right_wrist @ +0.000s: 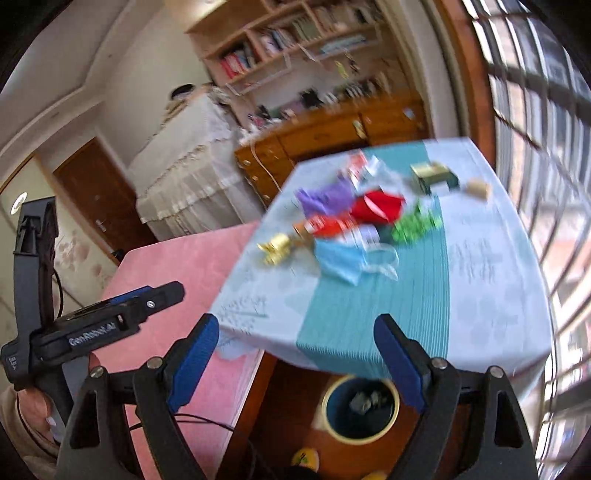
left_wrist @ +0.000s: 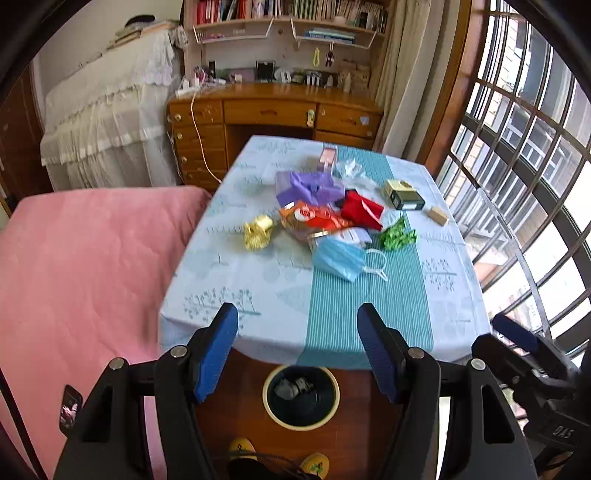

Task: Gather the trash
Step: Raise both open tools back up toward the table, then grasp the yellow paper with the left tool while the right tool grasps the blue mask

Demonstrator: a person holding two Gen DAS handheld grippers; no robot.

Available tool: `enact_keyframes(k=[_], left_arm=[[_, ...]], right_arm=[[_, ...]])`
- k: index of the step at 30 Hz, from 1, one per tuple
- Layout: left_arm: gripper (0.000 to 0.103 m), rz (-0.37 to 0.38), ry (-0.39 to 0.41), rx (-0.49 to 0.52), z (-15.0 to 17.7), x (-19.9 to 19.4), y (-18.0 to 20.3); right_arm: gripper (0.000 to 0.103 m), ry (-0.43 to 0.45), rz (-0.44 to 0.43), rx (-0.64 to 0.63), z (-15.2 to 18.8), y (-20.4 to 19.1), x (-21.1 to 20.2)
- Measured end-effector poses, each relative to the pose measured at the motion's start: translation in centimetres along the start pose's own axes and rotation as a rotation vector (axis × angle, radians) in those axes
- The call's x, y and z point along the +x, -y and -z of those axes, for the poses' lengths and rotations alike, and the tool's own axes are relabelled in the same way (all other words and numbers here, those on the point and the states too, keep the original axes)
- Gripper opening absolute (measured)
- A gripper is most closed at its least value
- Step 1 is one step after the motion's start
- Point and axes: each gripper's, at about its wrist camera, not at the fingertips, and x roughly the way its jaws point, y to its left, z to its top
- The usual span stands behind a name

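Daylight came through a barred window (left_wrist: 524, 155) on the right, and a wooden desk (left_wrist: 273, 110) stood under bookshelves (left_wrist: 288, 18), beside a pink bed (left_wrist: 81, 266).

Two black claws (left_wrist: 297, 314) (right_wrist: 295, 325) are fitted with ribbed blue pads (left_wrist: 216, 350) and silver screws (left_wrist: 178, 350); white "GenRobot.AI" lettering (right_wrist: 92, 335) is carried on one body, and yellow slippers (left_wrist: 242, 445) are worn.
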Motion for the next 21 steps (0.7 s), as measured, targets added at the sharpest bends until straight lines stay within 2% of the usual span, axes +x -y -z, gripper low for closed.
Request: enact_keyframes(k=[7,11,17,21], left_arm=[[0.065,-0.027,0.025,0.01,-2.2,-0.3,0.1],[0.065,-0.035,0.035,0.025,-3.7,0.6,-0.5],[0.065,-0.042,0.005,0.058,-6.7,5.0,-2.0],[0.065,-0.039,-0.06,0.067,-8.7,9.6,-3.9]], right_arm=[[0.087,0.04,0.006,-0.114,-3.8,-1.5,0.3],[0.087,0.054,0.048,-0.163,-5.7,-2.1,1.9],[0.087,-0.008,0.146,-0.202,-7.8,-2.2,6.7],[0.087,-0.071,0.197,-0.206,-8.4,-1.3,10.8]])
